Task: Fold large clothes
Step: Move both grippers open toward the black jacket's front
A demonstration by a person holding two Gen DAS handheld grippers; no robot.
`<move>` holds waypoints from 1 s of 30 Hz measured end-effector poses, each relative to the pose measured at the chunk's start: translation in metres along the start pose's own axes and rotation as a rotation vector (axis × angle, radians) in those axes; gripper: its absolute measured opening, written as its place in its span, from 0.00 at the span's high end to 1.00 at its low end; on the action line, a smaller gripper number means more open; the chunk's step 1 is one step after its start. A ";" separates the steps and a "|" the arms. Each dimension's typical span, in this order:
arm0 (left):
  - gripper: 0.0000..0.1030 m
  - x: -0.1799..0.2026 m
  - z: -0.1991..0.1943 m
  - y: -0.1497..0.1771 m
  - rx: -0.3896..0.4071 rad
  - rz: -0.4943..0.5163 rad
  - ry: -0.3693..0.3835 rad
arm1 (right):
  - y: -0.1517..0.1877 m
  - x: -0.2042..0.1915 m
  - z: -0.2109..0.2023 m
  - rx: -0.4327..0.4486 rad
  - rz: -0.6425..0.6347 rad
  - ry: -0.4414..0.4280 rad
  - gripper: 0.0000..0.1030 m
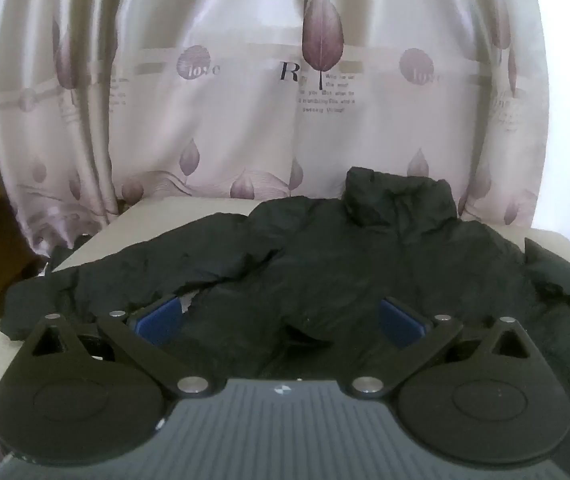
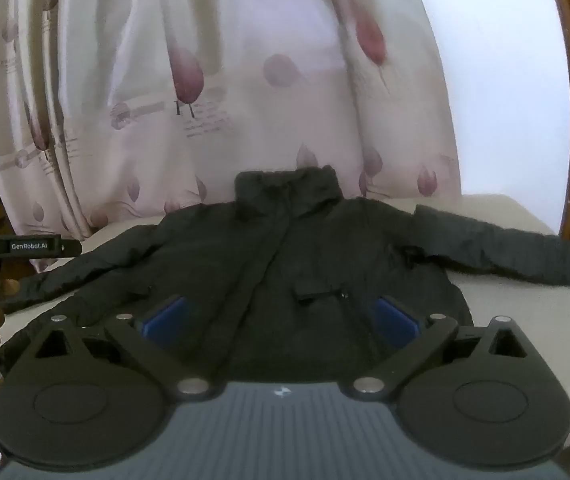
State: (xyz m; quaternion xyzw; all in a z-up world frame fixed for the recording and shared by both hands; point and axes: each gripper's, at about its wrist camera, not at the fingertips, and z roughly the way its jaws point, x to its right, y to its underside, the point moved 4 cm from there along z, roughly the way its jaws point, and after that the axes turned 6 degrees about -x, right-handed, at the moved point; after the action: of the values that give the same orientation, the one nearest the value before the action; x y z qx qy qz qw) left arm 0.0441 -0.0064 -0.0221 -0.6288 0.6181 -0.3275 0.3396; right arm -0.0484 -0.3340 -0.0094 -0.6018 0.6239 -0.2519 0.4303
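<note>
Black jacket (image 2: 285,264) flat on table (image 2: 497,300)

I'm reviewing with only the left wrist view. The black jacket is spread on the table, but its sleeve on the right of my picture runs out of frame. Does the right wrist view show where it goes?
Observer: Yes. That sleeve lies stretched out straight across the table.
Operator: Is the front closed?
Observer: The jacket looks closed, front up, collar standing at the far edge.
Operator: Right gripper?
Observer: The right gripper is open over the hem, holding nothing.
</note>
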 end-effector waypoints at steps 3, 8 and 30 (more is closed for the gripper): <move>0.00 0.000 0.005 -0.001 -0.018 0.000 0.000 | -0.001 0.002 0.001 0.000 0.009 0.002 0.01; 0.00 0.002 0.014 -0.001 -0.038 -0.001 -0.003 | 0.000 0.006 0.007 -0.011 0.008 0.014 0.01; 0.00 0.023 0.051 0.004 -0.097 0.058 0.018 | -0.001 0.032 0.034 -0.082 0.073 0.047 0.01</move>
State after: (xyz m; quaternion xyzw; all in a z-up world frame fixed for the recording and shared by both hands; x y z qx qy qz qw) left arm 0.0844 -0.0288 -0.0537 -0.6233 0.6541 -0.2929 0.3127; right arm -0.0165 -0.3581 -0.0326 -0.5897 0.6651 -0.2243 0.3994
